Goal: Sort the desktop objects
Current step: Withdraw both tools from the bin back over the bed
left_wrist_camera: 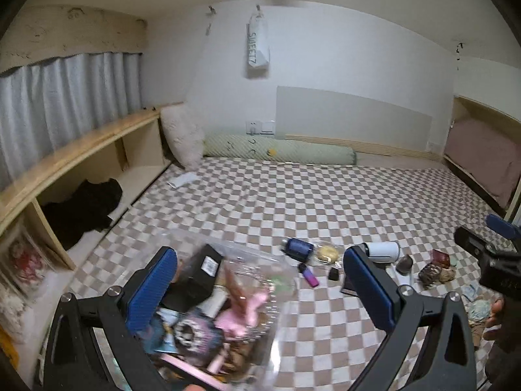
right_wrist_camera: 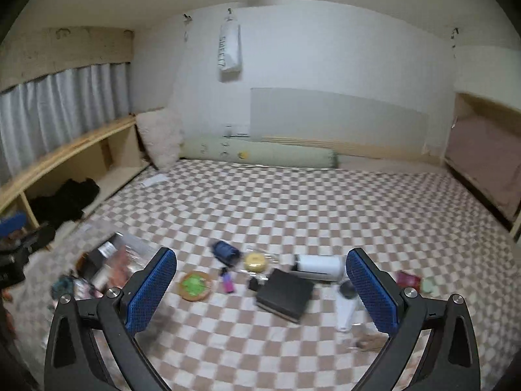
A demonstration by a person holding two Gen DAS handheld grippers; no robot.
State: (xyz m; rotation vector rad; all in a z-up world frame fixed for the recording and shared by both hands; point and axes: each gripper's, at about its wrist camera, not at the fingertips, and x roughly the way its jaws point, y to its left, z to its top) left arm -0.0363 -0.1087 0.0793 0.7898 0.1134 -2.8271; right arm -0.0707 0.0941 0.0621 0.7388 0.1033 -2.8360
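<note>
Checkered bedding [left_wrist_camera: 293,202] fills the left wrist view, where the left claw [left_wrist_camera: 260,290] gapes wide and empty above a clear container [left_wrist_camera: 234,296] crammed with blurred items. Right wrist view: the right claw [right_wrist_camera: 260,290] hangs equally wide, holding nothing, over a black box [right_wrist_camera: 285,293], white cylinder [right_wrist_camera: 317,265], purple lighter [right_wrist_camera: 228,282] and yellow disc [right_wrist_camera: 255,262] scattered on the bed

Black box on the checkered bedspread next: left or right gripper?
Right. The black box lies between the open right gripper's fingers, while the left gripper hangs open over the clear container.
</note>
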